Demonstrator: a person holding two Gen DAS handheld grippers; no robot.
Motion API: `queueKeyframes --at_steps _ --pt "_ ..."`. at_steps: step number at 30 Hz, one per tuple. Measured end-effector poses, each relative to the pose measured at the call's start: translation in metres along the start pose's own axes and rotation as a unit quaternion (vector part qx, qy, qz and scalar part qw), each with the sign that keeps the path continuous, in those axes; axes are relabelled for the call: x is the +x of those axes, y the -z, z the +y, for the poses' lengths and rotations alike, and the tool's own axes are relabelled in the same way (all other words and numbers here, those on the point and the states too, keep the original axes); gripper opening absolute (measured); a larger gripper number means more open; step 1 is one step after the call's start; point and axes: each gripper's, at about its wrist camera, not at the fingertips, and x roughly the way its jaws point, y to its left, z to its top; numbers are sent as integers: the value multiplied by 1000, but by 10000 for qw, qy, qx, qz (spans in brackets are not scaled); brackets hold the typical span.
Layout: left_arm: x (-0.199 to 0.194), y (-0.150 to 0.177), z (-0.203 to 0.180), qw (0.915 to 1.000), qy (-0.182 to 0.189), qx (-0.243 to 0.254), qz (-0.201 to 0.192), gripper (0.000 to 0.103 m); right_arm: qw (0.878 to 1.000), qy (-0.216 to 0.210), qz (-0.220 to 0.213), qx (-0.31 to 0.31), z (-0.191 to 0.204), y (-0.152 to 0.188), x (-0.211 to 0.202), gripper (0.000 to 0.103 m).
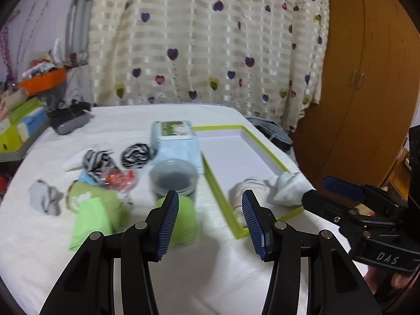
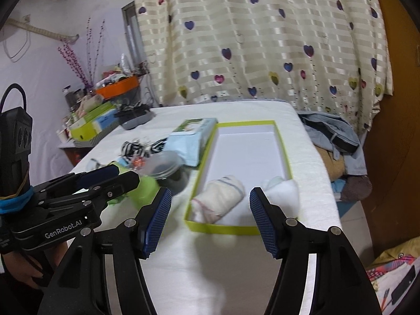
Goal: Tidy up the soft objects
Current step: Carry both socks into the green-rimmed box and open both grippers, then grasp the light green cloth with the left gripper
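Both grippers are hovering with jaws spread and empty: the left gripper [image 1: 210,220] over the loose pile, the right gripper [image 2: 210,218] before the box [image 2: 284,157]. Two rolled cloths [image 2: 219,199] are lying at the box's near end. The green cloth [image 1: 92,218] at nine o'clock looks like the next pick, calling for a leftward reach.

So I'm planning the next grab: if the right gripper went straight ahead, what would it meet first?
Probably the rolled cream cloth at the near end of the green-edged box, after crossing its front wall; depth is unclear.
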Motion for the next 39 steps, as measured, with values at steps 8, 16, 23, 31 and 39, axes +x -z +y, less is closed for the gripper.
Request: queueKeyframes --at_steps 8,16,23,31,39 --pt "-16 18 29 9993 -258 -279 4 49 9991 -319 139 -234 30 9 2 63" --pt "-28 30 59 9978 -413 -519 -8 49 9974 -512 228 -448 56 16 8 63" --pt "-34 33 88 9950 -649 -760 -40 49 9950 -748 255 -616 75 15 13 63" --pt "-35 37 113 9922 -783 -969 -21 49 9921 -935 255 -794 92 15 20 63" --pt "-24 42 135 9886 -905 -1195 122 50 9908 -1030 285 -830 100 13 30 63"
